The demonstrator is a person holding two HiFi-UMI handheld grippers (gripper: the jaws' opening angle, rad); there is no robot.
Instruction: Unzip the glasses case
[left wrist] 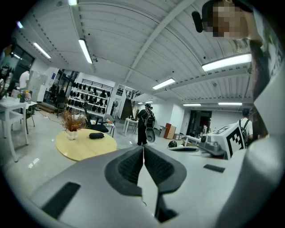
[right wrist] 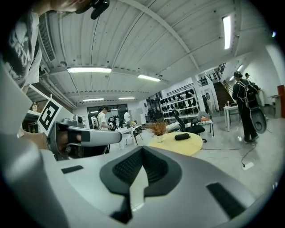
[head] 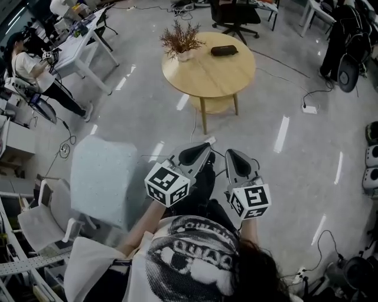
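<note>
Left gripper: grey two-jaw unit with a black-and-white marker cube at the back. Jaws pressed together, dark ribbed pads meet in a thin seam, nothing between them. Right gripper: same build, jaws likewise closed tip to tip, empty. Head view: both sit side by side low in frame, near each other but apart, noses toward 12 o'clock, over the person's lap and the glossy grey floor.

Black oblong glasses case lies flat on the round light-wood table, about 2 o'clock on the top, near the rim. Table is at 12 o'clock from the grippers and well apart from them; neither gripper touches the case. Zip state: too small to tell.

Dried brown plant in a small white pot stands upright at 10 o'clock on the same top, apart from the case.

Left gripper view: table at 10 o'clock from the closed tips, case just right of the plant. Right gripper's marker cube shows at 3 o'clock. A standing person in dark clothes with a backpack is at 12 o'clock, beyond the table.

Right gripper view: table and case at 1 o'clock from the tips, left gripper at 9 o'clock.

Around, head view: pale blue-grey padded chair at 9 o'clock from the left gripper. Seated person at a white desk at 10 o'clock. Black office chair at 12 o'clock past the table. White power strip on the floor at 2 o'clock.
</note>
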